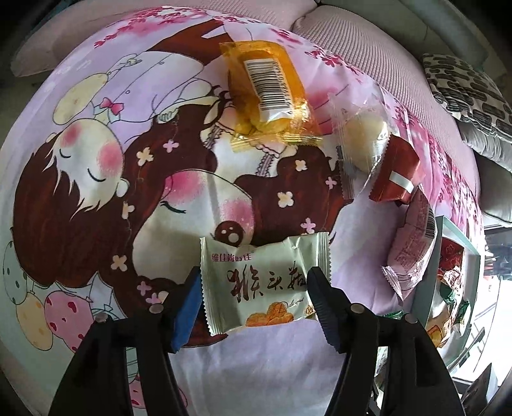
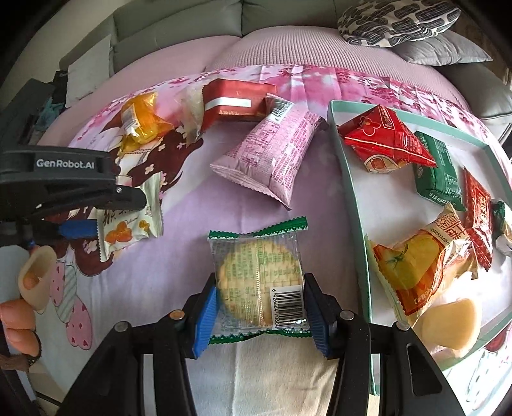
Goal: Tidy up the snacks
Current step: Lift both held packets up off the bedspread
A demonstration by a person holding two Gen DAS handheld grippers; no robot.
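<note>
My left gripper [image 1: 256,294] is shut on a pale green snack packet [image 1: 262,281] with brown lettering; it also shows in the right wrist view [image 2: 128,220], held by the left gripper's fingers [image 2: 96,208]. My right gripper [image 2: 260,307] is shut on a clear round-cracker packet [image 2: 259,278] with green ends. A teal-rimmed tray [image 2: 348,192] at the right holds several snacks, among them a red packet [image 2: 384,140] and a green packet [image 2: 435,172].
On the cartoon-print cloth [image 1: 96,192] lie an orange packet [image 1: 268,86], a clear packet with a white bun [image 1: 361,140], a red box-shaped packet [image 2: 236,102] and a pink packet [image 2: 272,156]. Sofa cushions and a patterned pillow [image 2: 396,19] lie behind.
</note>
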